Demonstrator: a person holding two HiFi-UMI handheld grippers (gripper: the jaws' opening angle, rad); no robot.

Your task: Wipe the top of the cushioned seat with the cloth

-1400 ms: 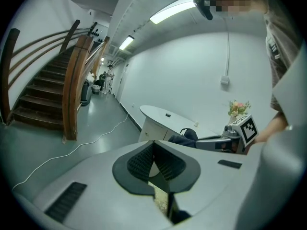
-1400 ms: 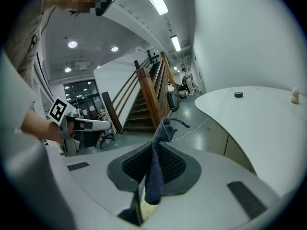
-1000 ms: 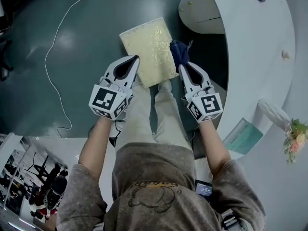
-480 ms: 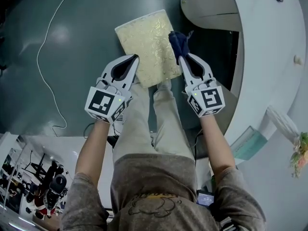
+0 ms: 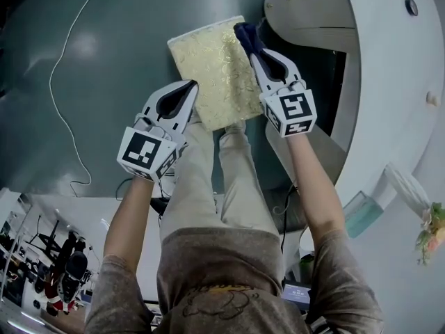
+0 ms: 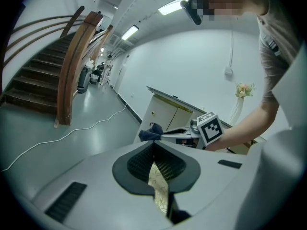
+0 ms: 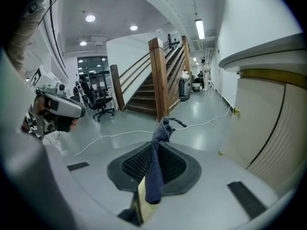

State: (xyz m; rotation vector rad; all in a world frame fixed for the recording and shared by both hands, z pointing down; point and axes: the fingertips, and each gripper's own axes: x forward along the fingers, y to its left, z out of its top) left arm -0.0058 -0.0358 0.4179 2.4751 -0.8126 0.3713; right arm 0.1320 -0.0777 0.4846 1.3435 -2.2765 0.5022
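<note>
Head view shows the seat (image 5: 208, 68) as the biggest thing here, a square stool with a gold patterned cushion top. It stands on the grey floor (image 5: 97, 61) just ahead of both claws. The top faces up and is mostly bare, so there is plenty of room to wipe. The cushion looks padded, so it should give a little under pressure but not shift much. Its woven cover will likely drag on fabric, not let it slide.

The left claw (image 5: 192, 88) sits at the seat's near left edge. In the left gripper view its jaws are drawn in tight, with a thin strip of the gold cover showing between the pads, so it appears to be pinching that edge to steady the seat. That edge is a sound place to hold, since it is off the wiping path.

The right claw (image 5: 254, 50) is over the seat's far right corner, jaws closed on the cloth (image 5: 246, 35). The cloth is dark blue, bunched and limp. A tuft sticks out past the fingertips and a fold hangs down between the pads towards the cushion. It is light and soft and will crumple if pushed. It is best held near its middle, as now, with the loose end pressed flat and dragged across the top.
</note>
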